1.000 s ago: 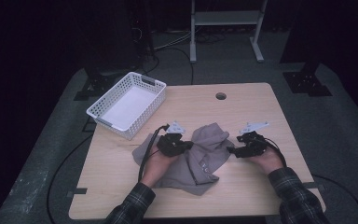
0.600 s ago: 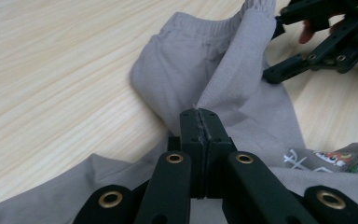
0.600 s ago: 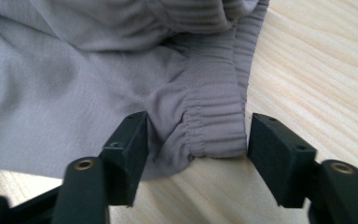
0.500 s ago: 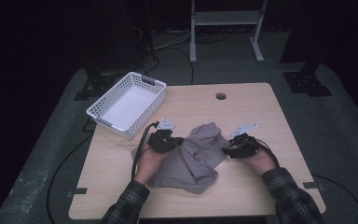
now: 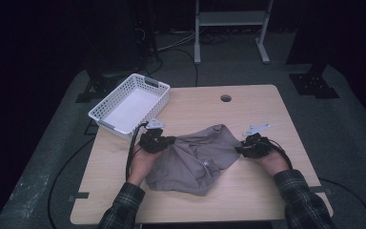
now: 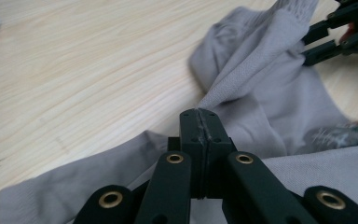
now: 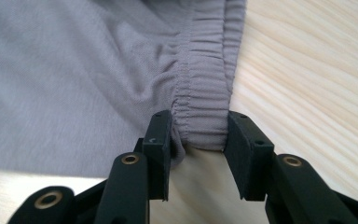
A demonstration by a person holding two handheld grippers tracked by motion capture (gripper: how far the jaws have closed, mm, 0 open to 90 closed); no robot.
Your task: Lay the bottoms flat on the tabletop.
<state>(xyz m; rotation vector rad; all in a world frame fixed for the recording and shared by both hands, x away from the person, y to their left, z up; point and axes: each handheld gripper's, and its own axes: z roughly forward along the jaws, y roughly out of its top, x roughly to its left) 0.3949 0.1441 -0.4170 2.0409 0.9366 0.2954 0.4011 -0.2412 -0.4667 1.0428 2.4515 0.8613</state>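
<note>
Dark floor and black stands surround the pale wooden counter, which has a small round hole near its far edge. On the counter's far left corner a white slotted basket sits partly over the edge.

A grey garment lies crumpled across the middle of the counter, nearer the person's edge than the far one. It has a gathered elastic band along one border; in the right gripper view that band runs up from between the jaws, with bare wood beside it.

The left tongs rest at the garment's left end, toward the basket's side of the counter. In the left gripper view the two jaws are pressed flat together, and grey cloth bunches around and beneath them; a fold appears pinched at the tips, so they are clamped on the garment.

The right tongs sit at the garment's right end. In the right gripper view the jaws stand either side of the elastic band, which fills the gap between them, both pads against the cloth. These jaws have just been closing on it.

Plaid sleeves come in from the near edge of the counter.
</note>
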